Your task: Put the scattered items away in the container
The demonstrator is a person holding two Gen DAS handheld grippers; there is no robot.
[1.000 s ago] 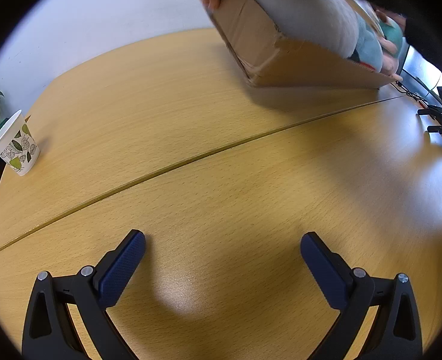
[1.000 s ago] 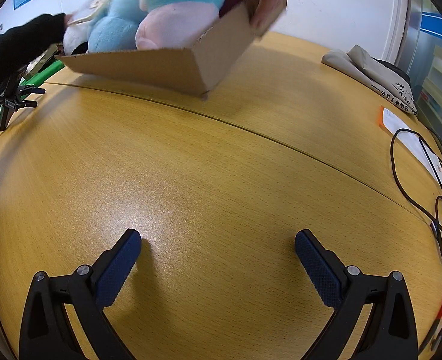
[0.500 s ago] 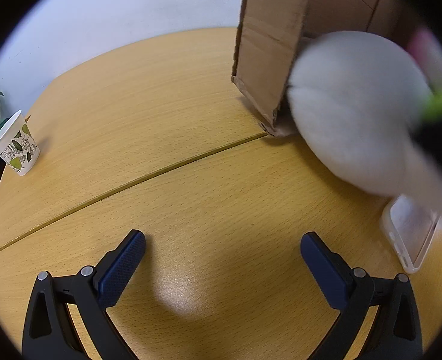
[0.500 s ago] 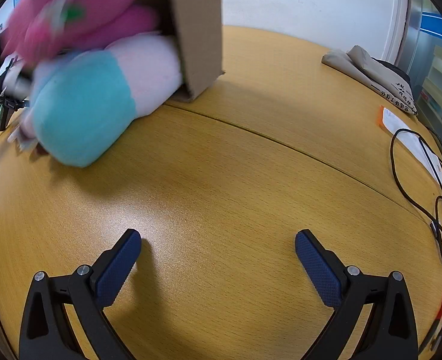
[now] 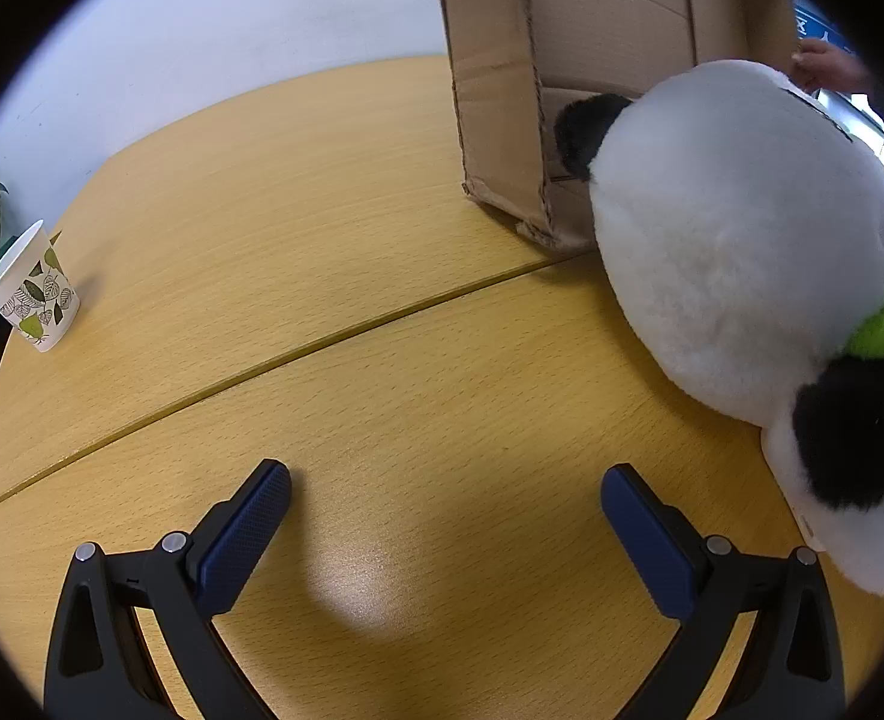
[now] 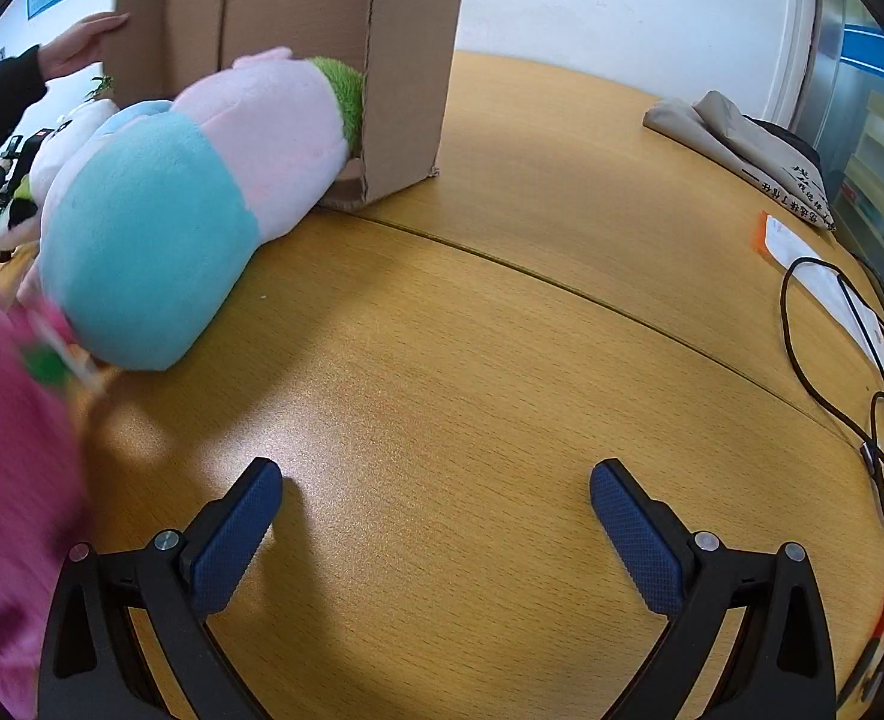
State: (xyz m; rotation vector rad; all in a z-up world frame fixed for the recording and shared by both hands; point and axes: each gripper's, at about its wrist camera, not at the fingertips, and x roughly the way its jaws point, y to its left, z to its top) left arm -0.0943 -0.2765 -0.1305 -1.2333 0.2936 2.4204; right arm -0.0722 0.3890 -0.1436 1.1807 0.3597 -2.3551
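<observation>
A cardboard box [image 5: 502,90] stands tipped on end on the wooden table [image 5: 322,240], held by a person's hands [image 6: 82,42]. A big white and black plush [image 5: 742,252] lies spilled out beside it, to the right of my left gripper [image 5: 445,504], which is open and empty. In the right wrist view the box [image 6: 406,60] has a pink and teal plush [image 6: 172,228] lying out of its mouth, and a blurred pink plush [image 6: 10,480] fills the left edge. My right gripper [image 6: 436,495] is open and empty over bare table.
A leaf-patterned paper cup [image 5: 31,294] stands at the table's far left edge. At the right in the right wrist view are black cables [image 6: 850,360], a paper sheet [image 6: 820,276] and folded grey fabric [image 6: 736,138].
The person tipped the box fully on end and the plush toys tumbled out onto the table. Both grippers stayed still and open.
</observation>
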